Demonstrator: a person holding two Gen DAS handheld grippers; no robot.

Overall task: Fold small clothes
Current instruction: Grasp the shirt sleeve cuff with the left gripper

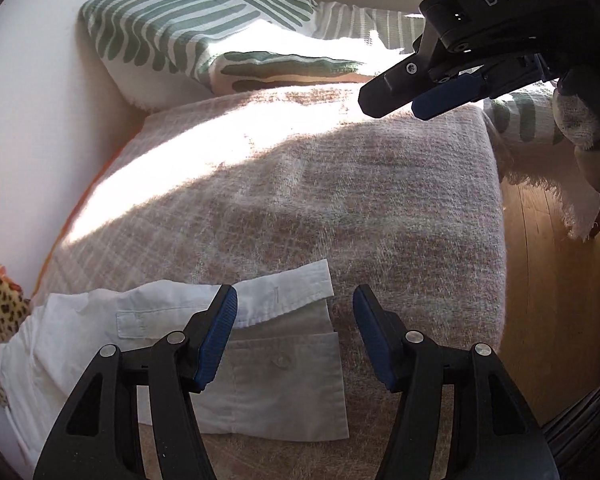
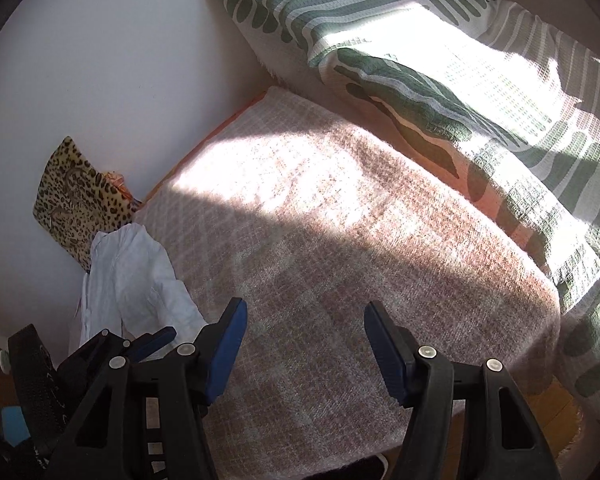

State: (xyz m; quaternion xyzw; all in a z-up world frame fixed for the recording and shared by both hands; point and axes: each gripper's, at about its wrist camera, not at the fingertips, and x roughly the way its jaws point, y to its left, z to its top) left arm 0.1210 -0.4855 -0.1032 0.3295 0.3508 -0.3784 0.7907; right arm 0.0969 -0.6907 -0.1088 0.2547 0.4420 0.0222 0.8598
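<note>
A small white shirt [image 1: 284, 380] lies folded flat on a pink woven blanket [image 1: 340, 200], with a sleeve cuff laid across its top. My left gripper [image 1: 295, 296] stands open just above the shirt's right edge, and nothing is pinched between its blue pads. In the right wrist view the same shirt [image 2: 136, 276] looks rumpled at the blanket's [image 2: 320, 220] left side, with the left gripper [image 2: 136, 338] beside it. My right gripper [image 2: 306, 308] is open and empty over bare blanket. The left wrist view shows the right gripper [image 1: 392, 108] hanging high at the upper right.
Green-striped pillows [image 1: 180, 20] lie behind the blanket against a white wall [image 1: 20, 120]. A leopard-print cushion [image 2: 76, 200] leans at the wall left of the shirt. Wooden floor [image 1: 548, 280] begins past the blanket's right edge, where a fringed cloth hangs.
</note>
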